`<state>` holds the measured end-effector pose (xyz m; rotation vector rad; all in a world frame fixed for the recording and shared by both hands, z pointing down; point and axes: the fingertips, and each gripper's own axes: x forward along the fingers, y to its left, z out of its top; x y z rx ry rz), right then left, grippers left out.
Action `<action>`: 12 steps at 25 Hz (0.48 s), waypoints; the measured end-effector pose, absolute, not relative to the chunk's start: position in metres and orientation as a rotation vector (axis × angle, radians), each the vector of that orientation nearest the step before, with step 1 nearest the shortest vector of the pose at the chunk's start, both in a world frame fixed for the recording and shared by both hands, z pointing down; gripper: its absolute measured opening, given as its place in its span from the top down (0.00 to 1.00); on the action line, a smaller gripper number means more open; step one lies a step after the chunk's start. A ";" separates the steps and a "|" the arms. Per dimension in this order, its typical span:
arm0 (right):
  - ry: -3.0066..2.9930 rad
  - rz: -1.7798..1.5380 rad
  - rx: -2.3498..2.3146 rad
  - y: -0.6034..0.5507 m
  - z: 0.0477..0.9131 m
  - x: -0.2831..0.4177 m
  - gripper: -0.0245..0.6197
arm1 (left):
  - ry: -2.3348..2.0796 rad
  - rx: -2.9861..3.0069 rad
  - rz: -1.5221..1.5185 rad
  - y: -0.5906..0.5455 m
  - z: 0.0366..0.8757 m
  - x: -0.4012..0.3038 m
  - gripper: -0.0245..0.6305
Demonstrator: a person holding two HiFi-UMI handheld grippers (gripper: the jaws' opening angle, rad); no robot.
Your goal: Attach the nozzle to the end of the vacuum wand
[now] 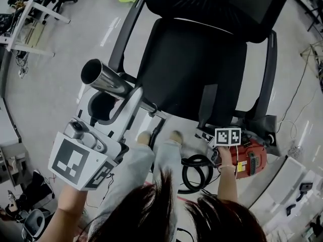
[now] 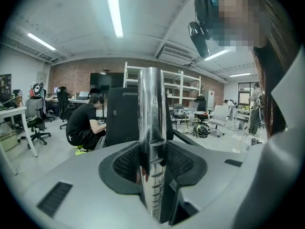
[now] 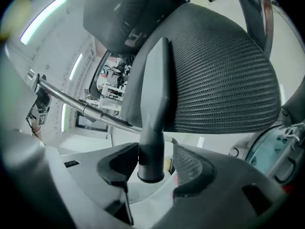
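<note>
The left gripper (image 2: 153, 168) has its jaws closed on the chrome wand (image 1: 103, 79), with a pad pressed to each side. In the head view the wand's open end points up and left with nothing fitted on it, and its other end runs under the chair (image 1: 192, 69) and out of sight. Hair (image 1: 166, 210) fills the bottom of that view and covers part of both arms. It also cuts off the lower side of a black hose (image 1: 194, 173) coiled below the seat.

In the head view the right gripper (image 3: 151, 171) shows only as its cube (image 1: 227, 136) at the seat's edge. Its own view shows the jaws wide apart with the dark nozzle (image 3: 157, 89) standing between them. The nozzle's round end rests against one pad, with a clear gap to the other. What carries the nozzle cannot be told. It is apart from the wand. A red vacuum body (image 1: 251, 160) sits just right of the cube, partly behind the hand (image 1: 225, 158).
</note>
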<state>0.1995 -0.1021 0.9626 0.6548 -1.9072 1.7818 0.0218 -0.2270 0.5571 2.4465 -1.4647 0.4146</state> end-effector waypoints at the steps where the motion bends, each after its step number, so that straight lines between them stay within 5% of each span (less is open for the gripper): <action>1: -1.912 1.793 0.641 -0.103 0.963 0.197 0.62 | -1.463 2.433 0.424 -0.227 0.560 0.021 0.73; 12: -1.888 1.855 0.626 -0.108 0.976 0.185 0.62 | -1.454 2.473 0.390 -0.234 0.558 0.021 0.73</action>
